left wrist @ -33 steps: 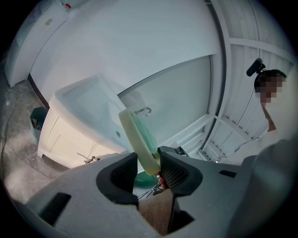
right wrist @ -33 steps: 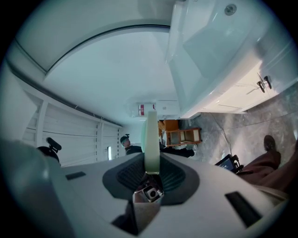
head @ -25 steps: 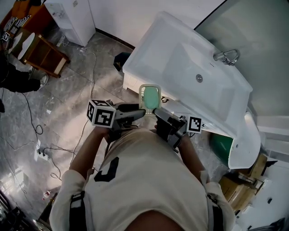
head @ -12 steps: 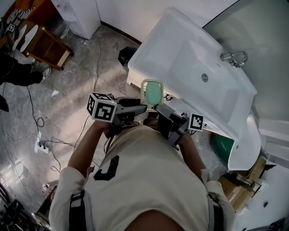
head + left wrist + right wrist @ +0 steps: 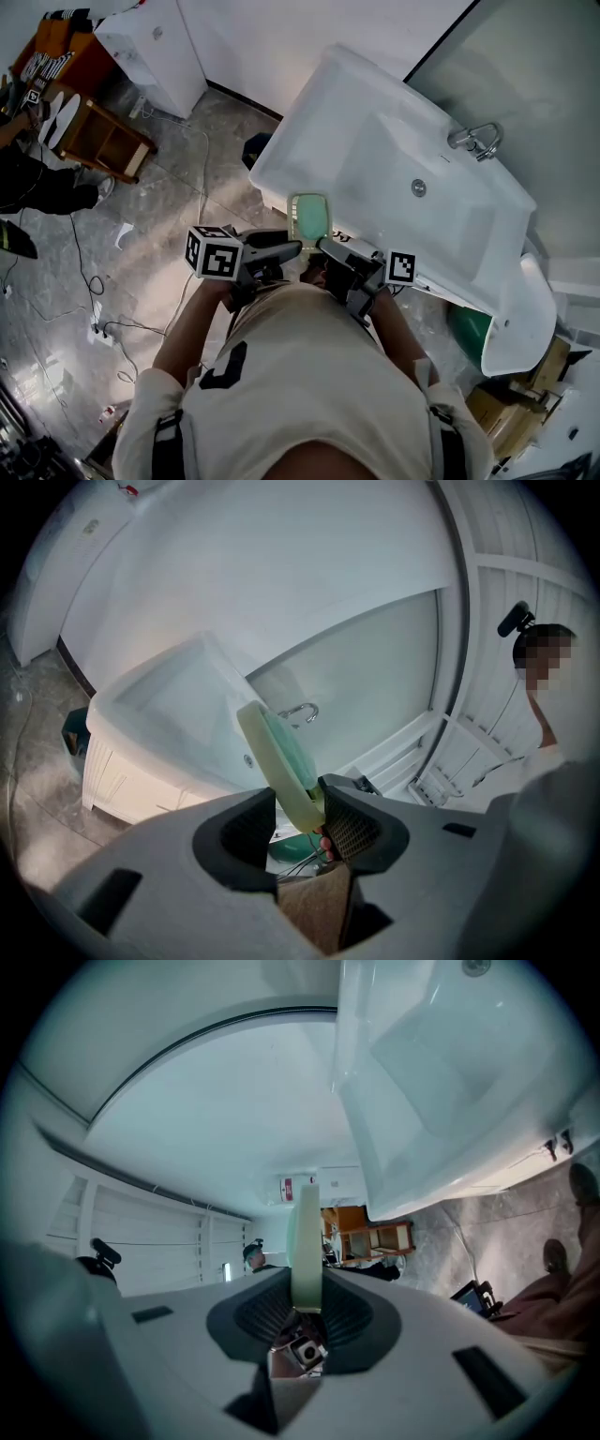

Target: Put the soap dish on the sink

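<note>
The soap dish [image 5: 309, 217] is pale green with a green soap in it. It hangs in the air at the front rim of the white sink [image 5: 281, 173], held at its near end from both sides. My left gripper [image 5: 296, 247] is shut on the dish's rim [image 5: 278, 758]. My right gripper [image 5: 322, 244] is shut on the thin edge of the dish [image 5: 305, 1232]. The basin's drain [image 5: 418, 187] and chrome tap [image 5: 473, 139] lie beyond the dish. The person's torso hides both hands.
A green tub [image 5: 469, 326] sits under the sink's right end. A wooden shelf [image 5: 98, 136] and a white cabinet [image 5: 155, 47] stand at the far left. Cables [image 5: 98, 323] trail over the grey floor. Another person [image 5: 33, 183] stands at the left edge.
Both grippers have shifted a little together with the soap dish along the sink's front edge. Both grips look unchanged, and the head view has swung slightly.
</note>
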